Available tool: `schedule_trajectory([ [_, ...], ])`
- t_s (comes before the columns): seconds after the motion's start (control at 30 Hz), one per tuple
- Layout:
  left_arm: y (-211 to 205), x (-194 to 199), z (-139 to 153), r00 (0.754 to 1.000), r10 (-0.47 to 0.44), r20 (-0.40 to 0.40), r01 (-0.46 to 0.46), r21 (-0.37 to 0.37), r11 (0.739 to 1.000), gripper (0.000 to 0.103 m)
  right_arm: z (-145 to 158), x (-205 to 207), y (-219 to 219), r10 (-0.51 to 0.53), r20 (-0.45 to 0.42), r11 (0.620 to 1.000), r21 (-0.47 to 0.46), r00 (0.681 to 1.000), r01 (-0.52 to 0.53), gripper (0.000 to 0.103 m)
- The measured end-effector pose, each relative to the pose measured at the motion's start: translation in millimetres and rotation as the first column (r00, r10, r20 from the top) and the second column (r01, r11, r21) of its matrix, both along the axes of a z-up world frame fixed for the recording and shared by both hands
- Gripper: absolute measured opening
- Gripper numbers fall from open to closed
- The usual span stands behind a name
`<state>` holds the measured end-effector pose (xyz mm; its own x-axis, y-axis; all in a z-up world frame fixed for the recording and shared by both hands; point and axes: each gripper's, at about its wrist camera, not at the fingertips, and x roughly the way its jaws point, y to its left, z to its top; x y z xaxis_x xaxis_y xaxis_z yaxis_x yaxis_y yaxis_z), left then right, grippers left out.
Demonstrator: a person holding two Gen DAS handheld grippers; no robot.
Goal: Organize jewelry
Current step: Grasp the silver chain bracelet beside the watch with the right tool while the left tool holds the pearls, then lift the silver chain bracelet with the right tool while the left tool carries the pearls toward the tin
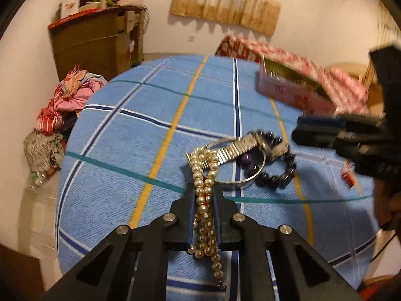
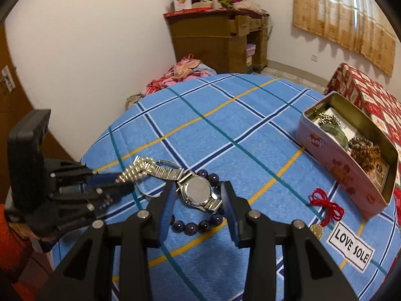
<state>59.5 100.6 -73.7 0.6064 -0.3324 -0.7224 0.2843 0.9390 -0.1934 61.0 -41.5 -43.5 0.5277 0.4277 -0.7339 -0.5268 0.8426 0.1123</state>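
My left gripper (image 1: pixel 204 190) is shut on a pearl necklace (image 1: pixel 205 200) that hangs down between its fingers; it also shows in the right wrist view (image 2: pixel 110 179) with the pearls (image 2: pixel 137 169) at its tips. A silver watch (image 2: pixel 196 190), a dark purple bead bracelet (image 2: pixel 200 224) and a thin silver bangle (image 1: pixel 238 181) lie together on the blue plaid bedspread (image 2: pixel 225 130). My right gripper (image 2: pixel 199 200) is open, its fingers either side of the watch and bracelet. It appears blurred at the right of the left wrist view (image 1: pixel 300 133).
An open pink tin (image 2: pixel 323 155) with several jewelry pieces stands at the right. A red string charm (image 2: pixel 325 207) and a "LOVE SOLE" label (image 2: pixel 352 249) lie near it. A red patterned box (image 2: pixel 371 97) sits behind. A wooden desk (image 2: pixel 218 42) stands by the wall.
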Motion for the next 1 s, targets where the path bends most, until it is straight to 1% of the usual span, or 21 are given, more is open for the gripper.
schedule_trajectory([
  [0.07,10.7,-8.9,12.0,0.999,0.015,0.032,-0.013,-0.063,0.998,0.012,0.1,0.9,7.9,0.038,0.01,0.999,-0.021,0.999,-0.038,0.042],
  [0.13,17.3,-15.1,25.8,0.997,0.023,0.071,-0.016,-0.1,0.995,0.012,-2.1,1.5,16.9,0.08,0.013,0.996,-0.044,0.997,-0.079,0.041],
  [0.17,18.1,-16.5,31.5,0.996,0.025,0.088,-0.015,-0.108,0.994,0.012,-4.1,3.4,24.9,0.109,0.017,0.991,-0.075,0.994,-0.107,0.041],
  [0.23,21.4,-22.0,44.6,0.992,0.027,0.125,-0.012,-0.115,0.993,0.012,-9.4,7.9,35.3,0.144,0.024,0.982,-0.126,0.989,-0.14,0.04],
  [0.27,22.5,-23.5,49.5,0.99,0.029,0.138,-0.012,-0.12,0.993,0.012,-12.7,11.0,41.3,0.163,0.022,0.975,-0.153,0.986,-0.158,0.037],
  [0.33,24.0,-23.6,55.4,0.989,0.033,0.148,-0.013,-0.134,0.991,0.012,-19.9,18.7,49.5,0.175,0.026,0.963,-0.212,0.984,-0.166,0.036],
  [0.37,23.9,-24.0,57.4,0.988,0.035,0.152,-0.014,-0.135,0.991,0.012,-25.8,24.2,54.6,0.196,0.008,0.952,-0.241,0.981,-0.188,0.036],
  [0.4,22.9,-22.7,57.8,0.987,0.038,0.154,-0.017,-0.132,0.991,0.012,-29.9,26.8,55.4,0.212,-0.003,0.945,-0.256,0.977,-0.206,0.036],
  [0.43,22.1,-22.8,58.5,0.987,0.039,0.156,-0.018,-0.129,0.992,0.012,-29.3,28.4,55.9,0.233,0.009,0.944,-0.244,0.973,-0.223,0.036],
  [0.5,20.4,-23.7,58.1,0.987,0.039,0.158,-0.019,-0.123,0.992,0.012,-30.7,33.7,59.6,0.265,-0.012,0.934,-0.246,0.964,-0.26,0.037],
  [0.53,20.0,-23.7,58.0,0.986,0.04,0.159,-0.021,-0.12,0.993,0.012,-33.1,35.9,62.1,0.281,-0.034,0.924,-0.261,0.959,-0.28,0.04],
  [0.6,21.1,-23.8,56.5,0.987,0.041,0.155,-0.022,-0.121,0.992,0.012,-35.9,32.9,70.6,0.331,-0.01,0.887,-0.338,0.943,-0.315,0.043],
  [0.63,21.3,-23.8,56.2,0.987,0.044,0.152,-0.025,-0.12,0.992,0.012,-36.3,32.1,72.9,0.34,-0.006,0.876,-0.361,0.94,-0.319,0.042],
  [0.67,22.5,-24.0,56.6,0.987,0.047,0.152,-0.029,-0.12,0.992,0.012,-35.6,33.0,73.1,0.333,-0.011,0.878,-0.362,0.943,-0.314,0.041],
  [0.7,23.5,-25.4,57.6,0.987,0.05,0.155,-0.031,-0.12,0.992,0.012,-33.8,34.7,70.7,0.317,-0.018,0.888,-0.346,0.948,-0.303,0.04],
  [0.73,24.7,-26.9,59.0,0.986,0.054,0.159,-0.034,-0.125,0.992,0.012,-31.5,35.3,67.7,0.304,-0.017,0.898,-0.33,0.952,-0.292,0.03],
  [0.77,25.6,-27.8,60.6,0.985,0.058,0.161,-0.037,-0.133,0.99,0.012,-27.1,38.1,62.3,0.284,-0.017,0.913,-0.3,0.959,-0.276,0.014],
  [0.83,28.4,-27.4,63.3,0.984,0.068,0.164,-0.044,-0.149,0.988,0.012,-17.5,46.2,48.7,0.224,-0.044,0.95,-0.211,0.974,-0.228,0.005],
  [0.87,29.1,-27.3,64.4,0.983,0.072,0.166,-0.046,-0.155,0.987,0.012,-12.5,50.5,38.8,0.181,-0.043,0.967,-0.173,0.982,-0.186,0.005],
  [0.93,28.9,-27.0,65.0,0.983,0.074,0.168,-0.048,-0.156,0.987,0.012,-7.9,52.9,29.3,0.132,-0.048,0.982,-0.126,0.99,-0.137,0.005],
  [1.0,26.9,-27.7,64.4,0.982,0.073,0.175,-0.048,-0.139,0.989,0.012,-4.2,51.2,22.9,0.134,-0.071,0.989,-0.055,0.988,-0.138,0.005],
])
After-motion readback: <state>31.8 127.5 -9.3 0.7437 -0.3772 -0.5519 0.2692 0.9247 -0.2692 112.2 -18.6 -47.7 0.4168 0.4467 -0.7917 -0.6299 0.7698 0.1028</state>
